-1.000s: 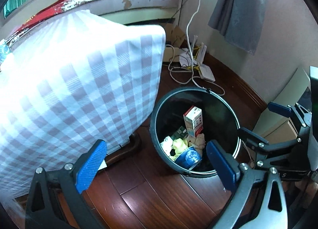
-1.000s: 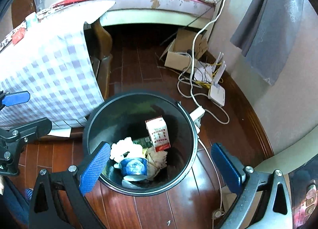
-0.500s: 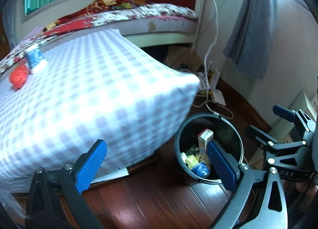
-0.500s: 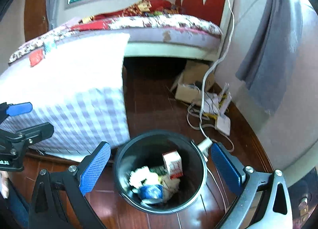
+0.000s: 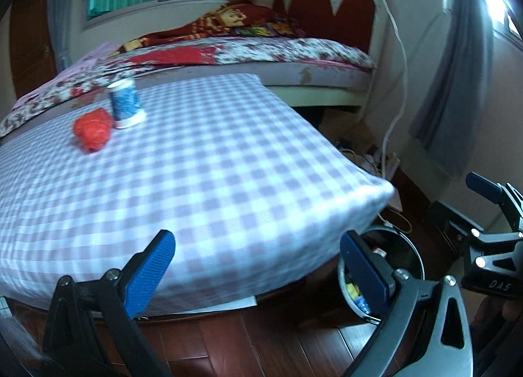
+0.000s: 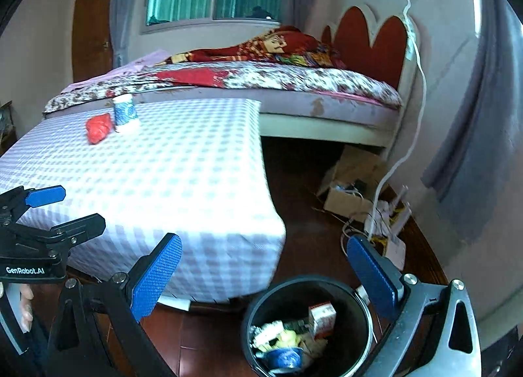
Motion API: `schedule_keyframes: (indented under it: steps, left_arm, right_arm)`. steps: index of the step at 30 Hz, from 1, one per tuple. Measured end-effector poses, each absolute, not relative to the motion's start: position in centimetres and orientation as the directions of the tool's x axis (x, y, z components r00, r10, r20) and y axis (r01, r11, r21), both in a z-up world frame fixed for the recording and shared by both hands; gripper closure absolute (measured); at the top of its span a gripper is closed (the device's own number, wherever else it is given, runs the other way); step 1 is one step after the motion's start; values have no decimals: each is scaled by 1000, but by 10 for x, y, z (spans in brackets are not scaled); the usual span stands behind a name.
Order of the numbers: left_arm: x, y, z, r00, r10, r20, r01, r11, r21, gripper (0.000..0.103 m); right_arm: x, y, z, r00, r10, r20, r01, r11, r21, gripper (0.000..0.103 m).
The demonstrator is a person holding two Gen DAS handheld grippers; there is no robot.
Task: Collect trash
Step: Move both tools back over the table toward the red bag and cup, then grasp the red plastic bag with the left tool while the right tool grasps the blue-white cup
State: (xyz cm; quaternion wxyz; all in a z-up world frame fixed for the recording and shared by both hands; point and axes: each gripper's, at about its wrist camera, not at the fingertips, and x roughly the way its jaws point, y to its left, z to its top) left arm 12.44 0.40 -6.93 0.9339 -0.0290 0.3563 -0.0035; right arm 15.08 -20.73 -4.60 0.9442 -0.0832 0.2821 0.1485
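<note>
Checked tablecloth (image 5: 228, 161) — red wad (image 5: 92, 128) beside blue cup (image 5: 126, 103), bed (image 6: 294, 83) behind.

"GenRobot.AI" on left tool (image 6: 45, 210) body; right tool (image 5: 483, 200) body, apparently "DAS".

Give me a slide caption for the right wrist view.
Open right tongs above a part-filled black bin, red wad and blue cup on the checked table.
</note>
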Motion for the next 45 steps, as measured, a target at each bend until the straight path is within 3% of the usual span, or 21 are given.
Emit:
schedule_keyframes:
  steps: [18, 29, 31, 45]
  left_arm:
    - [135, 111, -37, 758, 150, -635, -215, 976, -26, 2]
    - [179, 195, -46, 730, 211, -650, -328, 943, -62, 3]
    - [190, 203, -48, 727, 218, -651, -334, 941, -57, 12]
    - [292, 252, -82, 673, 174, -719, -340, 936, -91, 25]
  right_arm:
    - [196, -115, -17, 710, 408, -573, -508, 861, -16, 1]
    - [262, -17, -21, 645, 463, -608, -606, 795, -37, 1]
    - [275, 3, -25, 638, 461, -617, -617, 785, -51, 1]
    - [371, 78, -52, 594, 428, -682, -617, 786, -45, 1]
